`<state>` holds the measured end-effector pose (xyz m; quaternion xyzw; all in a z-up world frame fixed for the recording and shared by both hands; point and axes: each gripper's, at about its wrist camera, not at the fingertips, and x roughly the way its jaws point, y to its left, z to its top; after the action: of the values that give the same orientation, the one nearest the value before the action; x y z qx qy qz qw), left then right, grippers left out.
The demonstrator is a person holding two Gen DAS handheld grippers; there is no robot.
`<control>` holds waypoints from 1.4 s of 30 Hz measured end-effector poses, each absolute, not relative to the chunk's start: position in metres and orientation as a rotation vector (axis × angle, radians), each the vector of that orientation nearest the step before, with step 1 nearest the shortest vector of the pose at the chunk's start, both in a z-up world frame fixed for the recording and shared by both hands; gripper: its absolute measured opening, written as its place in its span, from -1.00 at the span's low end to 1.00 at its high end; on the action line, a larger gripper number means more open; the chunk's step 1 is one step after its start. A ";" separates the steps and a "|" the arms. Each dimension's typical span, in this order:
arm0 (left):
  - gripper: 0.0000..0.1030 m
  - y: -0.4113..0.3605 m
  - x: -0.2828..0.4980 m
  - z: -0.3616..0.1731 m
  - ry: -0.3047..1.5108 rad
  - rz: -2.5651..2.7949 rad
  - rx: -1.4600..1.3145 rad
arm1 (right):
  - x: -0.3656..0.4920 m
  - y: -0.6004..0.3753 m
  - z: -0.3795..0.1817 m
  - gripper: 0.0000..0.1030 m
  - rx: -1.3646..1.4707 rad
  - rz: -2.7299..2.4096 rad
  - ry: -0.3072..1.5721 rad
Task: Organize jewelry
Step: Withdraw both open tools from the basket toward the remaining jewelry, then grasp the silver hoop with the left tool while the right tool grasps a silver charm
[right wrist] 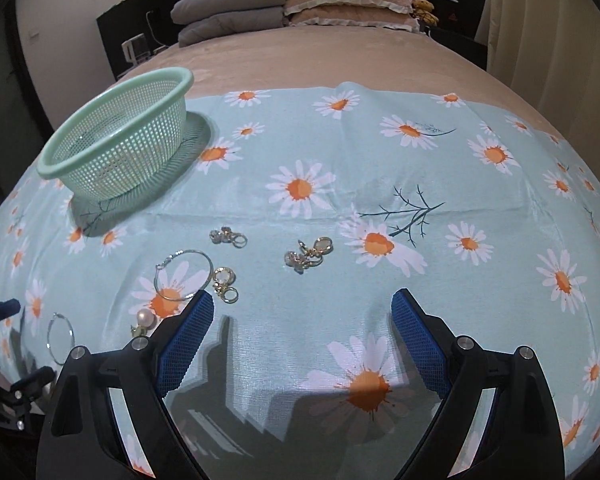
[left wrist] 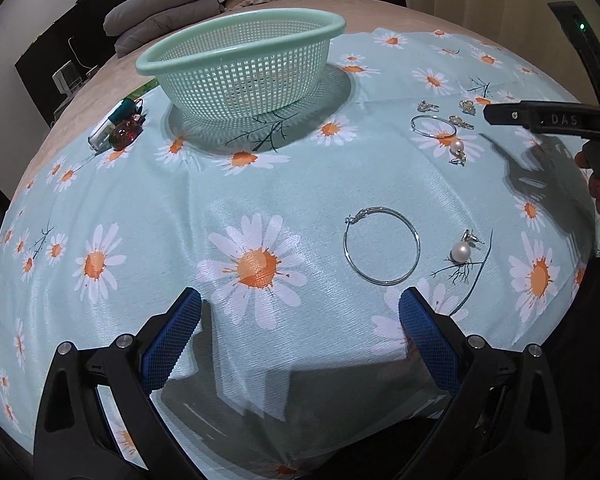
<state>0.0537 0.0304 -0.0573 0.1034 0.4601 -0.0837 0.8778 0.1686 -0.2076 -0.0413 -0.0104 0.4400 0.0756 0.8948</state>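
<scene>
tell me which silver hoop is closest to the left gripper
The larger-looking hoop just ahead of the left gripper, beside a pearl stud; the other hoop lies farther off.

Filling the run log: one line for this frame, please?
left claw open, empty | right claw open, empty | basket looks empty | hoop earring, pearl earring on cloth | nothing picked up yet

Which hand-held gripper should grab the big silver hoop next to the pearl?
Probably the left hand-held gripper. It is open, and the big hoop lies just ahead of its fingers, beside the pearl earring. The right hand-held gripper faces the other earrings farther back.
</scene>
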 end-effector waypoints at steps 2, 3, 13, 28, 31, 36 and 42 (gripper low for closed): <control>0.89 0.028 0.055 -0.061 0.959 -0.181 0.226 | 0.172 -0.210 -0.046 0.67 -0.009 0.141 0.931; 0.89 0.026 0.056 -0.061 0.958 -0.184 0.234 | 0.173 -0.214 -0.045 0.67 0.011 0.132 0.921; 0.90 0.014 0.055 -0.060 0.822 -0.176 0.339 | 0.186 -0.231 -0.051 0.15 0.087 0.118 0.893; 0.60 0.005 0.074 -0.064 0.877 -0.292 0.299 | 0.204 -0.215 -0.060 -0.65 0.030 0.160 0.919; 0.43 0.006 0.074 -0.063 0.883 -0.299 0.286 | 0.202 -0.217 -0.060 -0.66 0.054 0.190 0.916; 0.07 0.013 0.076 -0.059 0.911 -0.300 0.238 | 0.197 -0.226 -0.059 -0.76 0.144 0.231 0.915; -0.12 0.020 0.076 -0.056 0.931 -0.302 0.185 | 0.192 -0.236 -0.054 -0.76 0.193 0.234 0.895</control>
<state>0.0763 0.0196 -0.0561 0.0888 0.4466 -0.1450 0.8784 0.1915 -0.2357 -0.0543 0.0931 0.4312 0.1126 0.8903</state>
